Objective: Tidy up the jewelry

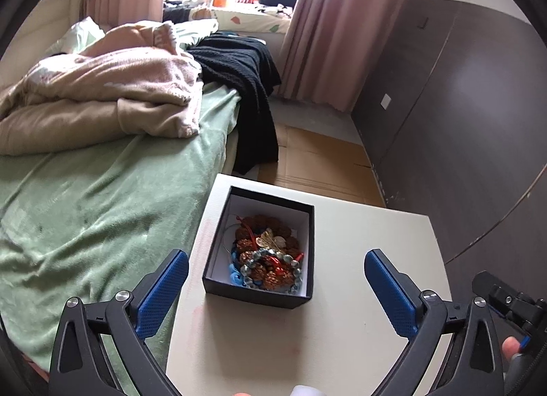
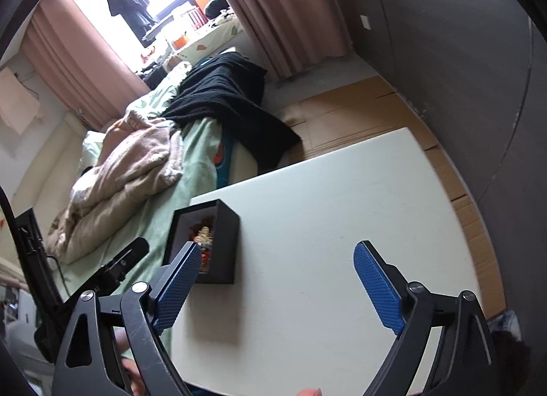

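White table (image 1: 342, 327) beside a green-sheeted bed (image 1: 85, 208), black jewelry box (image 1: 259, 295) on it, both grippers' jaws wide, empty.

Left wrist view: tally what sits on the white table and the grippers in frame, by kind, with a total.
Black box holding a jewelry pile, pieces too tangled to count: 1
White table: 1
Open grippers: 2, left gripper and right gripper
Total: 4
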The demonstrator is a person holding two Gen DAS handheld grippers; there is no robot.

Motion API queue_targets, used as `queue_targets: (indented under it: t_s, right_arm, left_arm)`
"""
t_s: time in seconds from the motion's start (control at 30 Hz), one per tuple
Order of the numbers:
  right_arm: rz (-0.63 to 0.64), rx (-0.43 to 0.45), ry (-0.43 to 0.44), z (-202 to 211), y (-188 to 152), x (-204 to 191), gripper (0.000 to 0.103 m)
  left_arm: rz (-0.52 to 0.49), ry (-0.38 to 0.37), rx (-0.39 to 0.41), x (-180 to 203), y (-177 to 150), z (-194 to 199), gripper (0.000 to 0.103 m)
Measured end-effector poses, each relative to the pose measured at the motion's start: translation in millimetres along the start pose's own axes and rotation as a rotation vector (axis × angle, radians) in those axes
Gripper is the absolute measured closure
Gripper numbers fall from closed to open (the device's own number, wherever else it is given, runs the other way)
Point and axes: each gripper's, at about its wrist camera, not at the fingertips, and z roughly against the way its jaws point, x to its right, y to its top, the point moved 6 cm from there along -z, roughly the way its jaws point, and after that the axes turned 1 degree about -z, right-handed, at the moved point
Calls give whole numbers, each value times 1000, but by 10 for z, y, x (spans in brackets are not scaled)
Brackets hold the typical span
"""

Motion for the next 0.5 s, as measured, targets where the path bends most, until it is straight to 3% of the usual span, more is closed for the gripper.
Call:
queue_targets:
  t_s: [0.1,0.5]
  right_arm:
    - [7,13,-19,75,-24,58,2]
    - [68,37,-6,295,-117,104,0]
  left_arm:
    - [-8,10,18,37,-22,64,1]
    - [-55,-3,77,241,-119,305,1]
